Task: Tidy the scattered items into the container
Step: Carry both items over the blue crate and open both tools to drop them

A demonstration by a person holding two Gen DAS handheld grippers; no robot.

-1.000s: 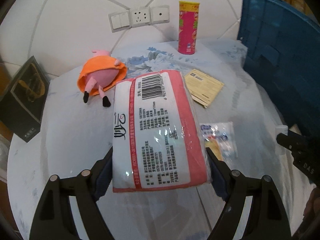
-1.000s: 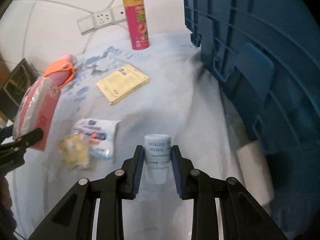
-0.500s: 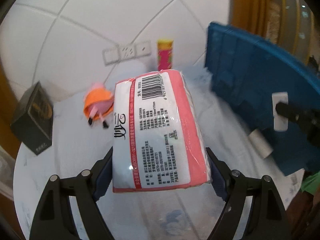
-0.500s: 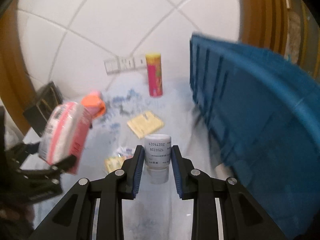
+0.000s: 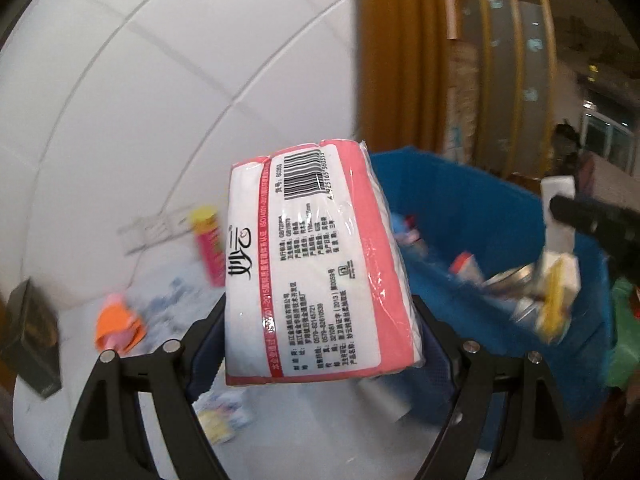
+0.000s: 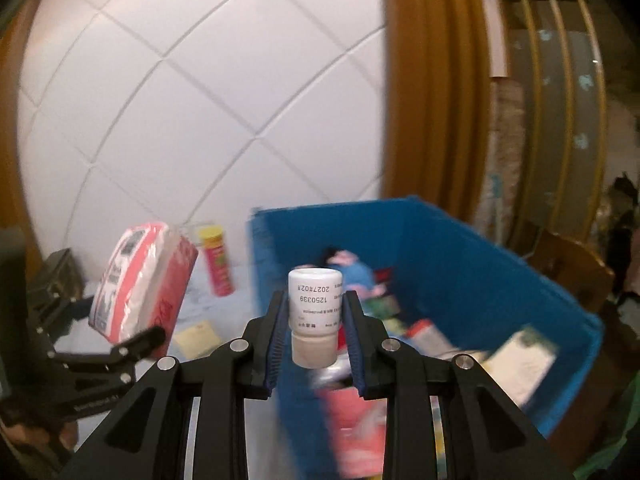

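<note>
Item: both loads, lifted off the table since a second ago. My left gripper (image 5: 320, 344) clamps the tissue pack (image 5: 316, 264), just left of the blue bin (image 6: 460, 248). My right gripper (image 6: 316, 340) pinches the white bottle (image 6: 316, 312) above the bin's near edge. Release looks close.

Surface: pale tabletop (image 5: 320, 420); chip can (image 6: 216, 264), yellow packet (image 6: 198, 336), orange plush (image 5: 118, 324) remain left of the bin.

Room: white tiled wall (image 6: 180, 100), wooden frame.

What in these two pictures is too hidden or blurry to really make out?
- Things inside the blue bin: motion blur in both views smears them; the white bottle hides some in the right view.
- Table items: in the left view the tissue pack covers the middle; the orange toy is a blur.
- Black box: cut by the left view's edge.
- Bottle's small print: too small to read.
</note>
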